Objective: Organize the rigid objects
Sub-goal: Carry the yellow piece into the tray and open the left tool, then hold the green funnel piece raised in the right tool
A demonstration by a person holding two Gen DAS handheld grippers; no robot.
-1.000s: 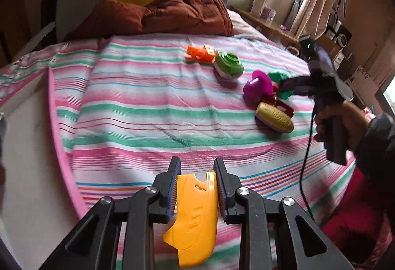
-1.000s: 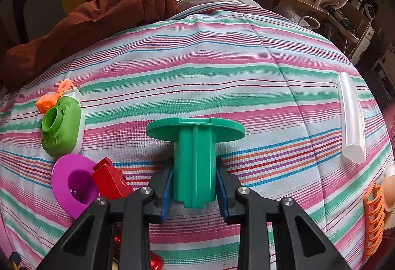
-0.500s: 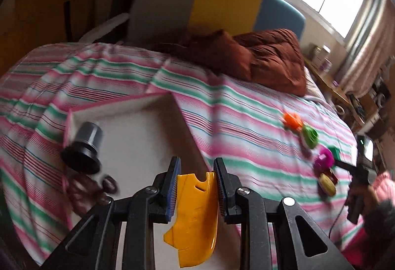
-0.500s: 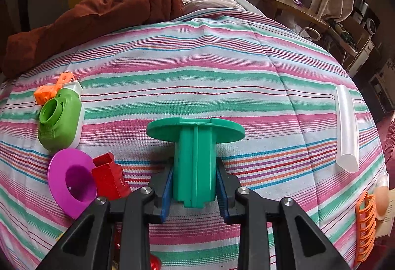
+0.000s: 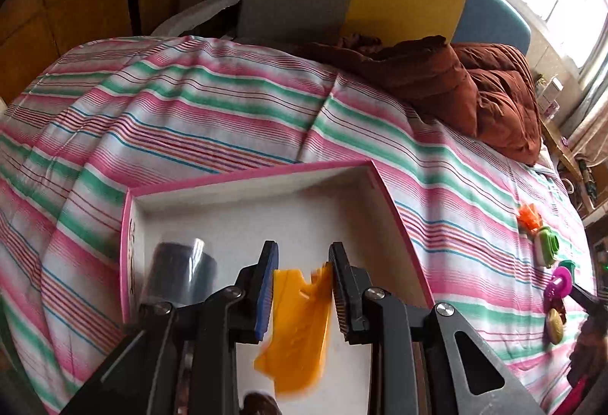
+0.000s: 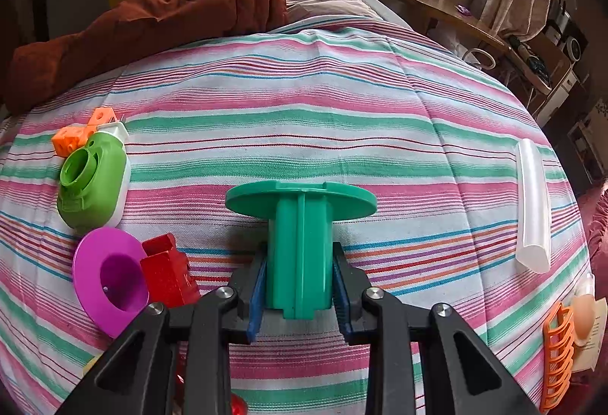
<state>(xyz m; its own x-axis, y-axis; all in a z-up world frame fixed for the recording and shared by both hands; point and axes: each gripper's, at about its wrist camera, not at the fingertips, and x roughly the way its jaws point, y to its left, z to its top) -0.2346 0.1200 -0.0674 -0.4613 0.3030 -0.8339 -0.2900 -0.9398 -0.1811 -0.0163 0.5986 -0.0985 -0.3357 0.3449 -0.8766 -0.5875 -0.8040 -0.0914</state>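
- I see a shallow white tray with a pink rim lying on the striped bed, toward its left side in the left wrist view.
- In the tray, a dark cylindrical cup lies by the left wall; a dark rounded thing at the bottom edge of that view is too cut off for me to name.
- My left hand-held gripper is clamped on a flat yellow plastic piece, held over the tray's white floor; I cannot tell whether the piece touches it.
- My right hand-held gripper is closed on the stem of a green spool, its round flange pointing away from me, over the middle of the bed.
- Left of the spool, a magenta funnel and a red block touch each other, with a green dispenser and an orange cube toy just beyond.
- Toward the bed's right edge lie a clear tube and an orange slotted piece.
- A brown quilt is heaped at the head of the bed.
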